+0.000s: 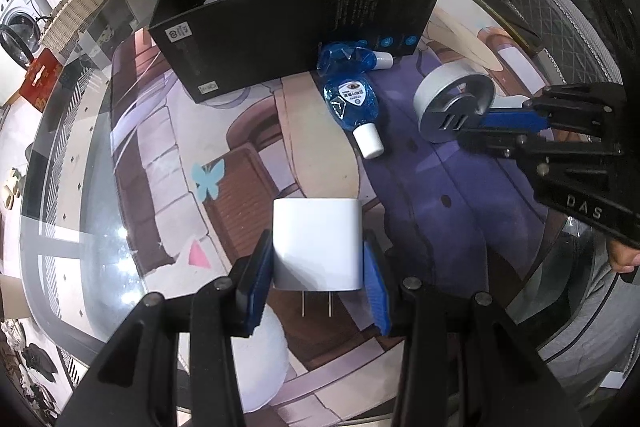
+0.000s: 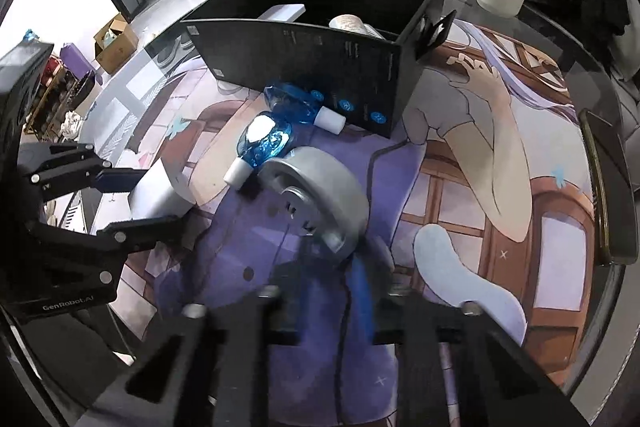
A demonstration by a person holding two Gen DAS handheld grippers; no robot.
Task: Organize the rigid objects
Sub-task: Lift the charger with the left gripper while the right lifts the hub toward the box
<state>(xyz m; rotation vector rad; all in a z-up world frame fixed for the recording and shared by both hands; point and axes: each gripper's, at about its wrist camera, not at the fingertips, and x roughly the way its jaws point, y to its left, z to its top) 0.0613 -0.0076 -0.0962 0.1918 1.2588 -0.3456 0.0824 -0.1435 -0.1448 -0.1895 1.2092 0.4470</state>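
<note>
Left wrist view: left tongs (image 1: pixel 318 277) clamp the white charger (image 1: pixel 317 243) by its flat sides, light and slick. Right tongs (image 1: pixel 476 123), closed, seemingly pinch the silver disc's (image 1: pixel 452 103) rim.

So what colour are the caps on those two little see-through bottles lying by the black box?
White, on both clear blue bottles; clearest in the left wrist view.

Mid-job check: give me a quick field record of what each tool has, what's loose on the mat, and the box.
left tool: shut on white charger, prongs toward camera
right tool: shut on silver disc at its rim
loose on mat: two blue bottles, lying down, white caps
black box: open, some items inside
</note>
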